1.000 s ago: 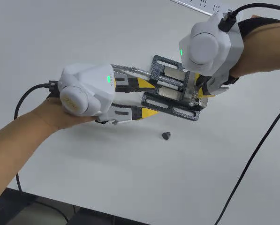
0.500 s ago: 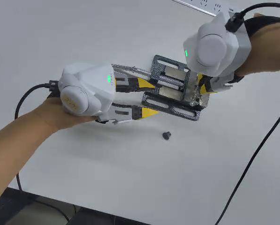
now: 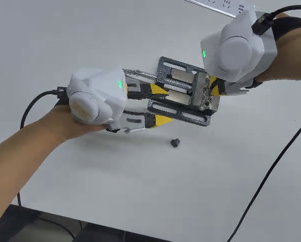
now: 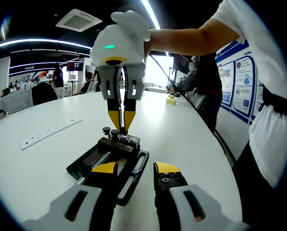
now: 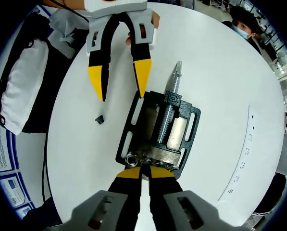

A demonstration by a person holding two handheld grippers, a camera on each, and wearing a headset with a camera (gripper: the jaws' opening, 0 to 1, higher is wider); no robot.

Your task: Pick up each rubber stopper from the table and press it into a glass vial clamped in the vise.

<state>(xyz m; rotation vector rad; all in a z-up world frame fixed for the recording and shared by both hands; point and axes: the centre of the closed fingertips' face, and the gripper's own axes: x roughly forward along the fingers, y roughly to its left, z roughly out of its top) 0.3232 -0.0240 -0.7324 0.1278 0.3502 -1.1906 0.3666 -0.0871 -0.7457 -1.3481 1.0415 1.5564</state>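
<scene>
Stopper, small and dark, lies loose on the white table, just to the near side of the vise and not touching it. Vials stand in a row clamped at the vise's right end. In the left gripper view a couple of them look dark-capped, so part of the job seems done. Right gripper stands upright over that row, jaws drawn together and tips down at the vial mouths; whether anything is pinched between them cannot be told. Left gripper sits at the vise's left end with its jaws apart, one tip by the screw and the other beside the near edge, apparently steadying the vise. The step in hand looks like pressing at the vials. The next move calls for lifting the right gripper clear, parting its jaws and reaching to the near side for the loose stopper.
</scene>
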